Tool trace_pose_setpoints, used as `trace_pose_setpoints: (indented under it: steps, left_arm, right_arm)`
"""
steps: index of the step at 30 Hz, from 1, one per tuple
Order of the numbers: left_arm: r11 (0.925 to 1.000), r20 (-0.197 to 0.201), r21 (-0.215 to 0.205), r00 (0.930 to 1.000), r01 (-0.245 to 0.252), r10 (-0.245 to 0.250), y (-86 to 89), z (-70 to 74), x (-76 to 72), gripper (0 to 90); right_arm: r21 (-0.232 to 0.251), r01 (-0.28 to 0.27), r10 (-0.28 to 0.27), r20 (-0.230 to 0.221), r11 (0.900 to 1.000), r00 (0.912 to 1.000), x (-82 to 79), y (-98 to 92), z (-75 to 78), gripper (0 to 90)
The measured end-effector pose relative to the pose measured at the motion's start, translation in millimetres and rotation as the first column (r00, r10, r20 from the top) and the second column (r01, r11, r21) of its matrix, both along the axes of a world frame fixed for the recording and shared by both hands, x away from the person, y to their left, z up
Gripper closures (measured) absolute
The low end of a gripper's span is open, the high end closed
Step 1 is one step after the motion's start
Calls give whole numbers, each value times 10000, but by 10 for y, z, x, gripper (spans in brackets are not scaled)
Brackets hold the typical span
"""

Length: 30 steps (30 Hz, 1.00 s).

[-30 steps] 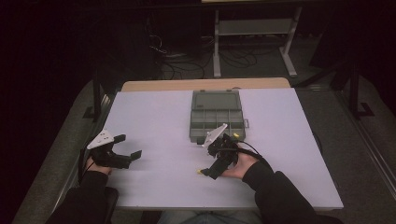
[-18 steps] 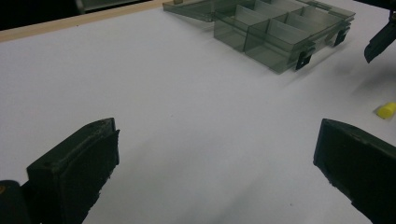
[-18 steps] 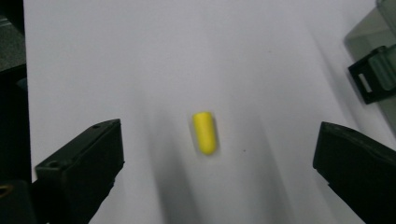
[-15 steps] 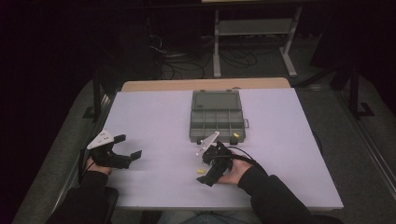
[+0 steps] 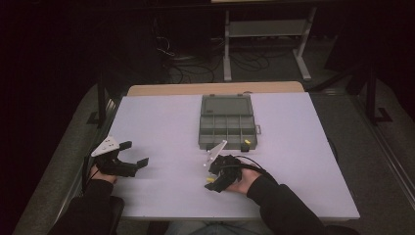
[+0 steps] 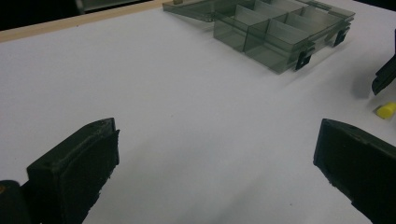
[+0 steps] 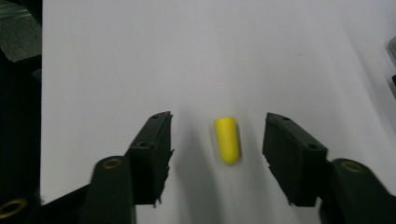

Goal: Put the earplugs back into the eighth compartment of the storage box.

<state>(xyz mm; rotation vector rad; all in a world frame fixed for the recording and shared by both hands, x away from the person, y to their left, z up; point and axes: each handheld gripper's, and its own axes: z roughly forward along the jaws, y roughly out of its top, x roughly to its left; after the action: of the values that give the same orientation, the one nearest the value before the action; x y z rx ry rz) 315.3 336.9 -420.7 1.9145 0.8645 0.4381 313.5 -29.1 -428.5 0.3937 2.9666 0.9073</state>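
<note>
Since a second ago my right gripper (image 7: pixel 217 140) has come back toward me from the organiser box (image 5: pixel 227 122) and dropped over a small yellow earplug (image 7: pixel 227 139) lying near the front of the table (image 5: pixel 156 122). Its jaws have just been closing and now straddle the plug, gaps on both sides, nothing pressed yet. The plug looks light, soft and squashy, likely to roll, so I would pinch its round sides mid-length, gently. My left gripper (image 6: pixel 215 168) rests wide open and empty. Farther off, the box sits open, another yellow piece (image 5: pixel 247 143) in a front compartment.
</note>
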Motion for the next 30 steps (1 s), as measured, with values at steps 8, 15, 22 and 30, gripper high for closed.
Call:
trace_pose_setpoints:
  steps: [8, 15, 22, 30]
  left_arm:
    - [10000, -3, -5, 10000, 3, -3, -1, 0, 0, 0]
    - [10000, 1, 1, 10000, 3, -3, -1, 0, 0, 0]
    - [10000, -4, 4, 10000, 9, -9, -1, 0, 0, 0]
    - [10000, -17, -8, 10000, 19, -19, -2, -1, 0, 0]
  right_arm:
    - [39, 95, -94, -94, 9999, 9999, 25, 0, -18, 574]
    - [-5, 104, -104, -33, 9999, 9999, 41, 6, -36, 625]
    - [-39, 1, -1, -86, 10000, 10000, 49, 12, -48, 730]
    - [-2, -39, 39, -171, 10000, 9998, 54, 6, -43, 787]
